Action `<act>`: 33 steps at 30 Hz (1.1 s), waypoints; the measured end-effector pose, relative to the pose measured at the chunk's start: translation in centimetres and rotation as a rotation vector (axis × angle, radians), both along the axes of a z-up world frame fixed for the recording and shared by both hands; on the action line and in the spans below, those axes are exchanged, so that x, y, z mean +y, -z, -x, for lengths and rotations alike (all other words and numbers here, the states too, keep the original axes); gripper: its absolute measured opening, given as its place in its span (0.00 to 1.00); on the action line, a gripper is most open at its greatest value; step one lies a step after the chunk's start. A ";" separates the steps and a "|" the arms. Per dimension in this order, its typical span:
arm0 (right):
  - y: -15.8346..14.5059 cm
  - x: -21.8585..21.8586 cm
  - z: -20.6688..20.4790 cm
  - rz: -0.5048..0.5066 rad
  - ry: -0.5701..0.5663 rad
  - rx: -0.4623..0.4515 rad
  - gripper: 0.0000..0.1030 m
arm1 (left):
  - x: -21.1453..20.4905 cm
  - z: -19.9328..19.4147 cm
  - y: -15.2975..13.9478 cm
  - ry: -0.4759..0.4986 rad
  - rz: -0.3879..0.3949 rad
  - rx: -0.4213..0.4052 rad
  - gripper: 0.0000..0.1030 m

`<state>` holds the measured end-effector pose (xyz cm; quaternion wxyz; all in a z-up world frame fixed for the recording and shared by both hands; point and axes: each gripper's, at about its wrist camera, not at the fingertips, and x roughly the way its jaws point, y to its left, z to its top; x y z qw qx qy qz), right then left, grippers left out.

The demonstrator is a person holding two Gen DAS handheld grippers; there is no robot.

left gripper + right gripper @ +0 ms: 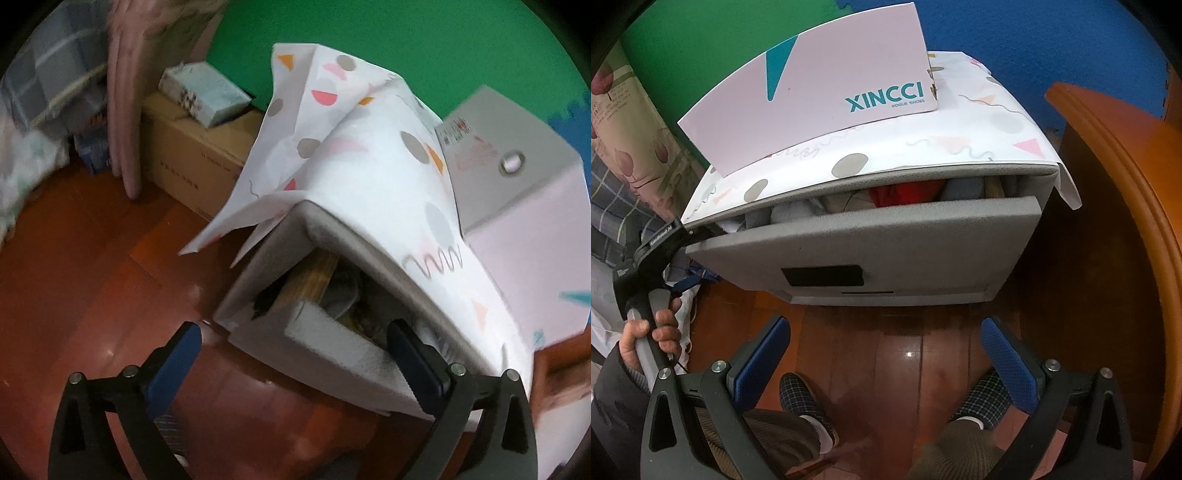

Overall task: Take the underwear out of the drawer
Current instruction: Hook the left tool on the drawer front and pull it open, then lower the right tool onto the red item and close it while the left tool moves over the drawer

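Left wrist view: the drawer (325, 332) of a small grey cabinet (273, 243) stands partly pulled out at the corner nearest the camera. A patterned white cloth (369, 166) covers the cabinet top and hangs off its left side. A pink shoe box (517, 206) sits on the cloth to the right. Behind, on the wooden floor (74, 258), stand a cardboard carton (192, 155) with a smaller box (207, 92) on top. The left gripper (295, 350) is spread wide: its right finger (410, 354) reaches into the drawer gap, its left finger (181, 354) hangs outside over the floor. Folded fabric, striped and dark, shows inside the drawer, just ahead of the right finger; which piece is underwear cannot be told. The frame is motion-blurred.

Right wrist view: the drawer front (857, 251) faces the camera, slightly open. Bundled clothing (897, 194), red, grey, blue and pale, fills the slot at the top. The shoe box (812, 88), lettered XINCCI, rests on the cloth (979, 133). An orange wooden furniture edge (1126, 184) stands close on the right. The person's left hand (646, 336) holds the left gripper's handle at the drawer's left corner. The right gripper (886, 347) is held wide apart, empty, above the floor (886, 339) and well short of the drawer. Two checked slippers (805, 398) show below.
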<state>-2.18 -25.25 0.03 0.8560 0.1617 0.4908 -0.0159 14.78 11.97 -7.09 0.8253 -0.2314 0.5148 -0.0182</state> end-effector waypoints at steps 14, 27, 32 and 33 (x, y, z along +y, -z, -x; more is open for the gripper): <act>-0.5 -0.4 0.6 -0.011 0.004 -0.044 0.99 | -0.4 5.5 -1.7 0.237 -0.241 0.056 1.00; -0.5 -0.5 0.9 -0.011 0.006 -0.045 0.99 | 0.2 10.2 -2.1 0.318 -0.317 0.091 1.00; -0.5 -0.3 0.8 -0.005 0.006 -0.038 0.99 | 0.5 11.3 -2.2 0.311 -0.311 0.102 1.00; -0.4 -0.3 0.7 -0.006 0.007 -0.034 0.99 | 0.4 11.5 -2.2 0.315 -0.322 0.099 1.00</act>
